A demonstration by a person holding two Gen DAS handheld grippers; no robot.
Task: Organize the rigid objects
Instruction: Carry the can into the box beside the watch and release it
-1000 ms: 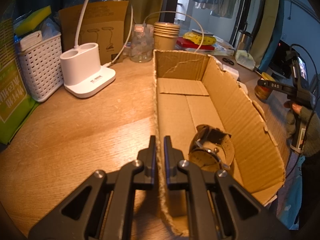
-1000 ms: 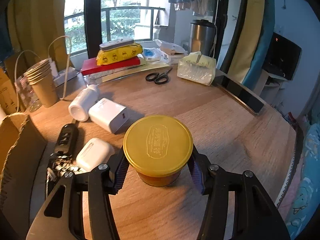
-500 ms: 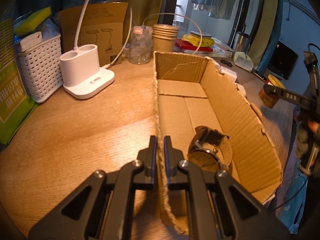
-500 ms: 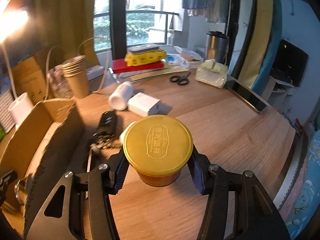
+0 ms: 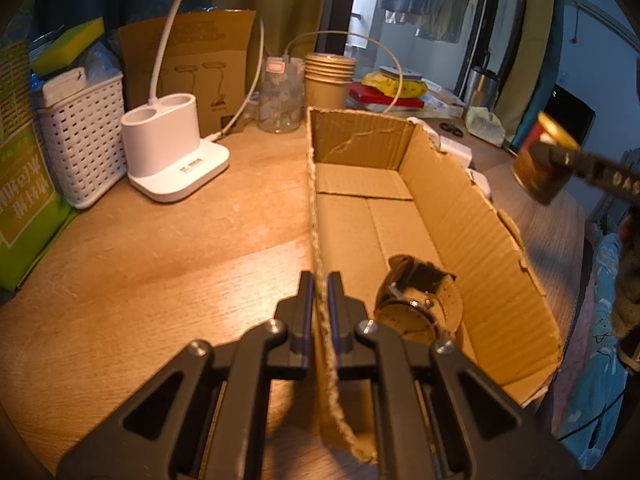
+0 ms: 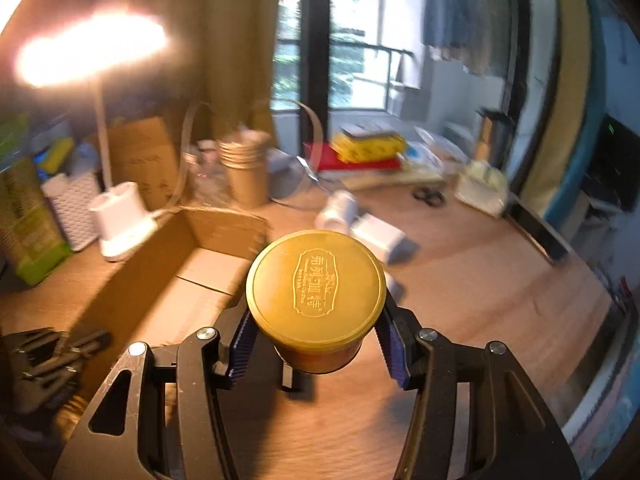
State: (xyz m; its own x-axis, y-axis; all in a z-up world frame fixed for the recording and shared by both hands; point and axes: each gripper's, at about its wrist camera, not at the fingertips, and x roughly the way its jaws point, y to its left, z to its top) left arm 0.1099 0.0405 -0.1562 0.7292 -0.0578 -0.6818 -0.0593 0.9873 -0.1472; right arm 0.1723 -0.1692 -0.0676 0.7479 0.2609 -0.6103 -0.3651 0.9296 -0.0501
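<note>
Left gripper [image 5: 320,300] jaws clamp the cardboard box [image 5: 460,216] wall; right gripper [image 6: 316,344] jaws grip the yellow-lidded jar [image 6: 316,284].

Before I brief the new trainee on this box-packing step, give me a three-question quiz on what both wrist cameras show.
1. True or false: the left gripper is clamped on the near wall of the cardboard box.
2. What already lies inside the box? A) scissors B) a wristwatch C) a paper cup
3. What does the right gripper hold, and does it rest on the table?

Key
1. True: its jaws pinch the wall's edge.
2. B: the wristwatch lies at the near end of the box floor.
3. The yellow-lidded jar, gripped on its sides; the left wrist view shows it in the air beside the box, off the table.
</note>
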